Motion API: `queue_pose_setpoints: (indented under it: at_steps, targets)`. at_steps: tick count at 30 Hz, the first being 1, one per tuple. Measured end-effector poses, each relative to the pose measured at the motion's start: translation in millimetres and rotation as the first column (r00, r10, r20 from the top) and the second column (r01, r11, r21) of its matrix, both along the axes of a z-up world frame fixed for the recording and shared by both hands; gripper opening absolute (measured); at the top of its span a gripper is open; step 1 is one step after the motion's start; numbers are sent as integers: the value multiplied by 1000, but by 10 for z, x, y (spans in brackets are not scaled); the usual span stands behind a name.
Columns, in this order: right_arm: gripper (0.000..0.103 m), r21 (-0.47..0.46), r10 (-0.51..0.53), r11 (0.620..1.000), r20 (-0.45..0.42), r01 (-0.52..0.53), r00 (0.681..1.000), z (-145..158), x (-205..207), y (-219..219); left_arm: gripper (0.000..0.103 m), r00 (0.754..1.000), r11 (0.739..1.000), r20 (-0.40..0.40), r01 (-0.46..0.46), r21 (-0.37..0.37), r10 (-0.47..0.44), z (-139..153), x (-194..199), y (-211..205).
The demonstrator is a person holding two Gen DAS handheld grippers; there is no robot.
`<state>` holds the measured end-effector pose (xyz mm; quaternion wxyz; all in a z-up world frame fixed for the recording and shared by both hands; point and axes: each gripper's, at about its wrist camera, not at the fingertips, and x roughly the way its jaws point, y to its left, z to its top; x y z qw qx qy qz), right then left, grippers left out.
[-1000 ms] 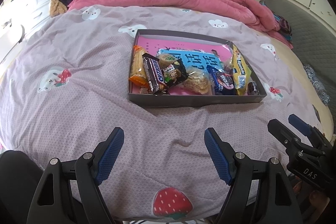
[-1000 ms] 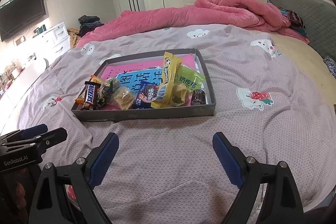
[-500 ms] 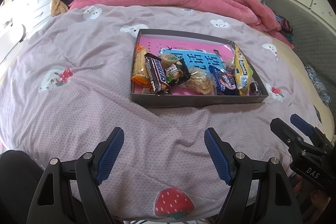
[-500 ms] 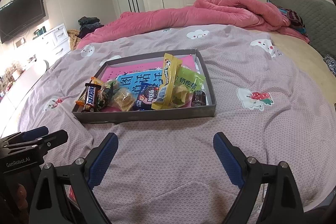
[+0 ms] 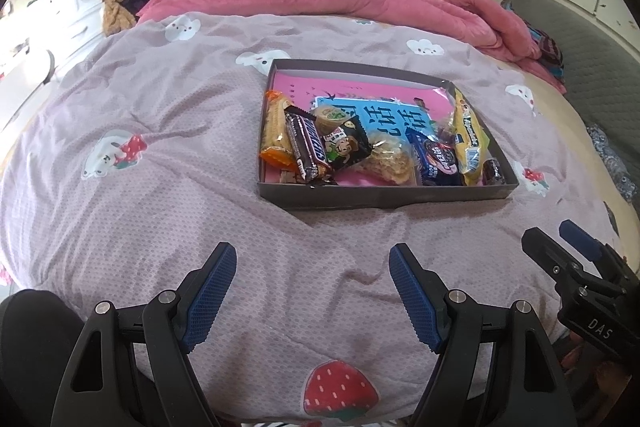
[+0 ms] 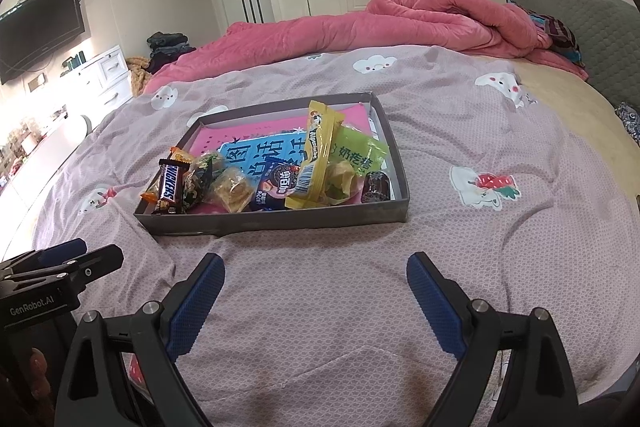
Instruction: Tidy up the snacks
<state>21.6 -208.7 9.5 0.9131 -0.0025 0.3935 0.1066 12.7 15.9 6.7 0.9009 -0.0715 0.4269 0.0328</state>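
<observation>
Left wrist view: snacks [image 5: 360, 147] heaped along near edge of grey tray [image 5: 384, 195] on bed [image 5: 160, 187], all inside it. Left hand-held gripper [image 5: 312, 291] and right hand-held gripper [image 6: 316, 301] both spread, empty, short of tray.

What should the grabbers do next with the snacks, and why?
Hard to say. The snacks all lie jumbled along the near side of the grey box, and both grippers, left and right, hang open and empty short of it. That fits sorting about to start or just finished, so I'd name no move.
</observation>
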Motion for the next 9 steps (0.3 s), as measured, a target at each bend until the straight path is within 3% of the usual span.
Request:
queue_pose_setpoints:
  at_steps: [9]
  targets:
    - [98, 16, -56, 998, -15, 56, 998, -87, 212, -200, 80, 1000, 1000, 13, -6, -20, 6, 12, 149, 190]
